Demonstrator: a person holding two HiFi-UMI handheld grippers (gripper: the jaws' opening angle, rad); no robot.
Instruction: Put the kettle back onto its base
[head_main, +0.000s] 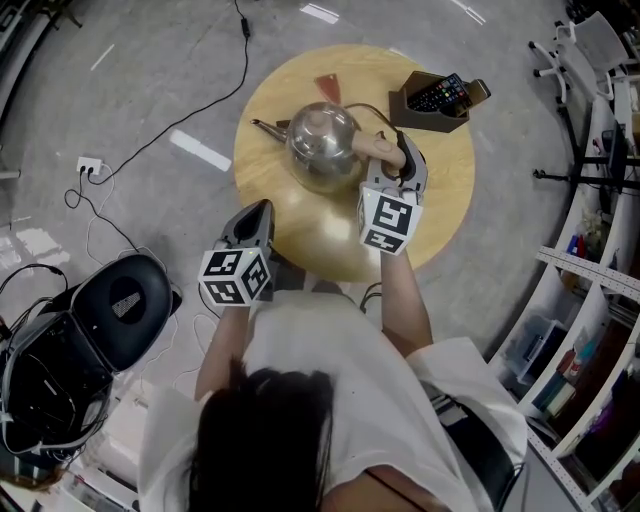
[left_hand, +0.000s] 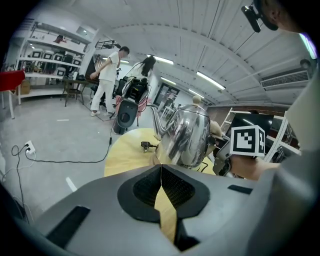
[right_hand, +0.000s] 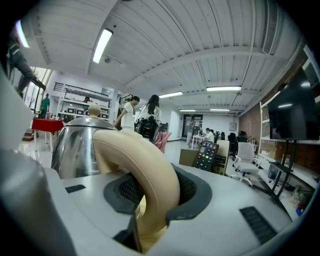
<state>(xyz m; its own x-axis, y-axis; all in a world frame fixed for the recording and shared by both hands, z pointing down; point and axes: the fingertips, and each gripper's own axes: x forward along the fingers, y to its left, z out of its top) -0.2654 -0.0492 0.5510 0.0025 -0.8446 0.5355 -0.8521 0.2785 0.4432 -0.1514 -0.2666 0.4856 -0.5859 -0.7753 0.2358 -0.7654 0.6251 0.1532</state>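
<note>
Showing a polished steel kettle (head_main: 322, 145) standing upright near the middle of a round wooden tabletop (head_main: 330, 245), with the spout pointing left in the head view. Pinching the kettle's pale curved handle (right_hand: 145, 170) with the right hand-held gripper (head_main: 398, 160), pads pressing on both sides of the loop. Holding the left hand-held gripper (head_main: 258, 215) on the near side of the kettle, at the tabletop's edge, jaws pressed together on nothing. Not showing clearly whether the base is lying under the kettle; something darker ringing the bottom, too hidden to name. Showing, beyond the kettle, a dark box of remote controls (head_main: 435, 100), and a thin cord (head_main: 370, 106) curving between the kettle and that box.

Judging the risks from here:
- Gripping only the handle leaves the kettle's weight hanging out to one side, so possibly letting it pivot or slip in the pads.
- Lowering off-centre, with the base hard to see beneath the body, possibly leaving the kettle tilted on the base's rim.
- Snagging the cord, or nudging the box beyond the kettle, while shifting sideways.
- Steadying nothing with the idle left hand-held gripper.
</note>
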